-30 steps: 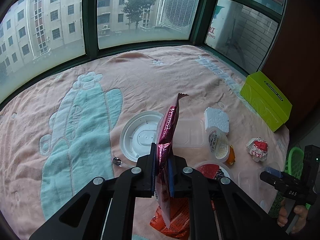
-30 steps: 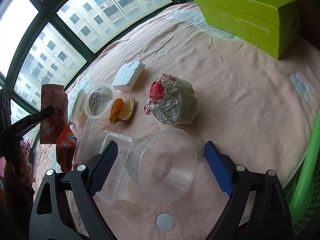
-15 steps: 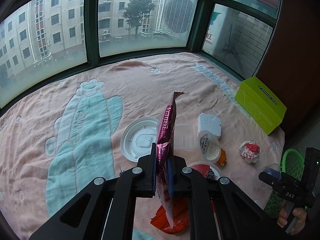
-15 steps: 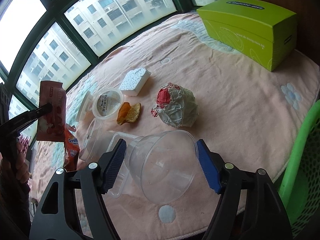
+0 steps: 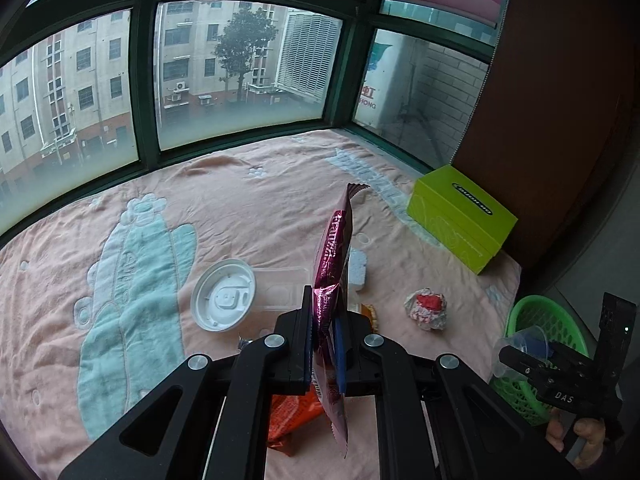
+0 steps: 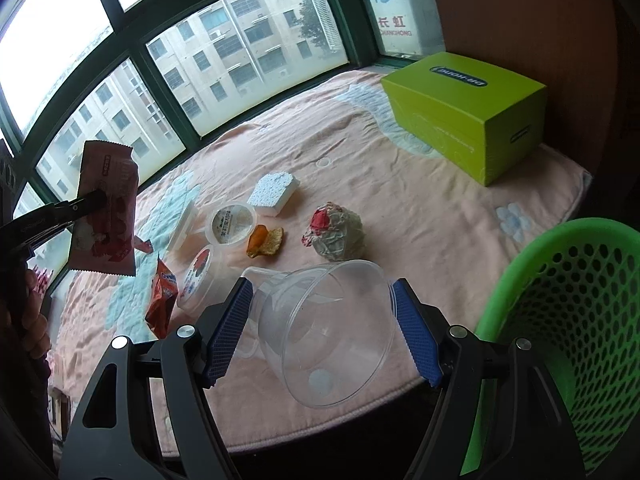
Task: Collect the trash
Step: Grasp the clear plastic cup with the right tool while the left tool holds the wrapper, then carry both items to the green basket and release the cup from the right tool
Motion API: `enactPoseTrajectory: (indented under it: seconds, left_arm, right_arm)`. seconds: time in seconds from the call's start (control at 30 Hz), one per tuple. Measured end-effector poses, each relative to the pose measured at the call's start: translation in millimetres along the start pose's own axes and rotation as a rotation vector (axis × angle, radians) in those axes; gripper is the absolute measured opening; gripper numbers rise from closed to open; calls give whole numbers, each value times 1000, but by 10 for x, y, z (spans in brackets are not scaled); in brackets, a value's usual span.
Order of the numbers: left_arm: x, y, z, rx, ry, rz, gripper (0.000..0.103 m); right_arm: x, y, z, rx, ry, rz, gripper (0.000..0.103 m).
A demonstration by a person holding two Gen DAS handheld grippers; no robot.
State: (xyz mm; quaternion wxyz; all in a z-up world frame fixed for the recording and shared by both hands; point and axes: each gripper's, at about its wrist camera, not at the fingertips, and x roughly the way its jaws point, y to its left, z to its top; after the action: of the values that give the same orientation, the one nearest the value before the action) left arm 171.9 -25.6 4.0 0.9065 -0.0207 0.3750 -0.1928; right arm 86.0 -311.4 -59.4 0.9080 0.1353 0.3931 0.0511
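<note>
Step in hand: carrying two pieces of trash toward the green basket (image 6: 560,320); neither is dropped yet.
Left gripper (image 5: 324,344): jaws are pinching a pink wrapper (image 5: 334,264) upright, hanging above the pink blanket (image 5: 240,208).
Right gripper (image 6: 324,332): jaws are squeezing a clear cup (image 6: 324,332) by its sides, hovering at the blanket's edge, just beside the basket.
Left on blanket: paper ball (image 6: 336,236); foam block (image 6: 274,194); peel (image 6: 266,242); two tubs; orange packet (image 6: 162,300); white lid (image 5: 224,296).
Next move, judged: swinging the cup over the basket rim, then spreading the jaws; wrapper following.
</note>
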Motion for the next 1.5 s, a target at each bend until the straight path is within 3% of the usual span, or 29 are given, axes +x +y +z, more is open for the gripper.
enactPoseTrajectory:
  seconds: [0.57,0.9,1.07,1.5]
  left_arm:
    - [103,-1208,-62,128,24,-198,9]
    - [174,-1927,-140,213,52,-286,9]
    - [242,-2237,-211,248,71,-331,9]
    - [438,-2912,-430,328,147,-410,8]
  right_arm:
    - [-592,-646,-317,62,-29,-196,72]
    - [-815,-1047,-574,118,-18,-257,72]
    - [-935,-1218,-677,150,-25,-265,77]
    - [-1379,-1478,-809,203,-107,-310,85]
